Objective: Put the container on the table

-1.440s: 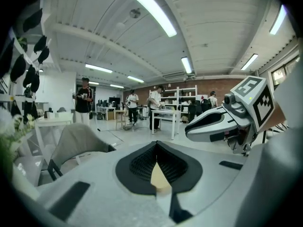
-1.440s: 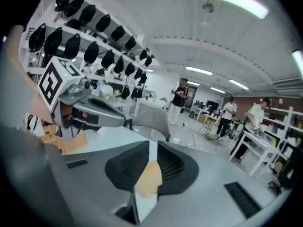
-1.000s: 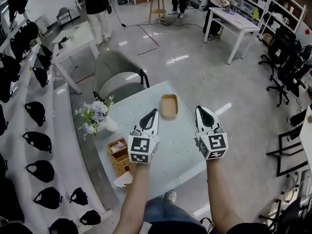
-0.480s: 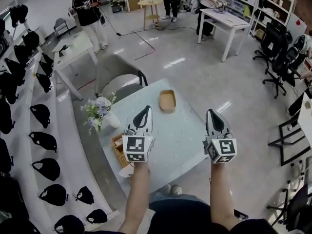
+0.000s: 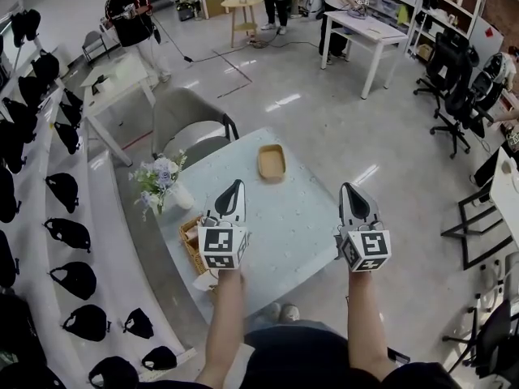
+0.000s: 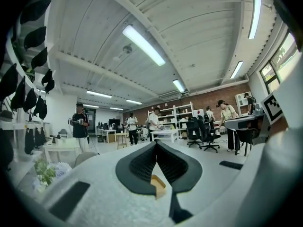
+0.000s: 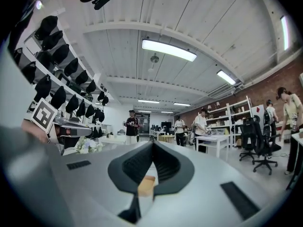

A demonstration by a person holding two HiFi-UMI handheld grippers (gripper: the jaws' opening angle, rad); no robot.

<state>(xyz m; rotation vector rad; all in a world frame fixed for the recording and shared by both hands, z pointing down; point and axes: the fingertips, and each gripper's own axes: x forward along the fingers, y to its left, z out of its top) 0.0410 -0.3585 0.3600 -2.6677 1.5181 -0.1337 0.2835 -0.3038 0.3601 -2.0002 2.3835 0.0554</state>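
Observation:
The container [image 5: 271, 162], a shallow tan oblong tray, lies empty on the far part of the pale speckled table [image 5: 292, 217]. My left gripper [image 5: 233, 185] hovers over the table's near left, shut with nothing in it, its tip well short of the container. At the table's near right edge my right gripper [image 5: 351, 188] is likewise shut and empty. In the left gripper view, the left gripper [image 6: 156, 143] has its jaws meeting at the tip, and the container [image 6: 158, 186] shows small through the gap below. The right gripper [image 7: 152, 143] frames the container [image 7: 146, 183] the same way.
A vase of flowers [image 5: 162, 181] and a wicker basket [image 5: 197, 250] stand along the table's left side. A grey chair [image 5: 190, 128] sits behind the table. Black caps [image 5: 61, 233] hang on the left wall. People and white desks [image 5: 365, 31] are far off.
Both grippers have drawn back from the container toward the table's near edge, the right one drifting out to the right edge. The container stays where it lay.

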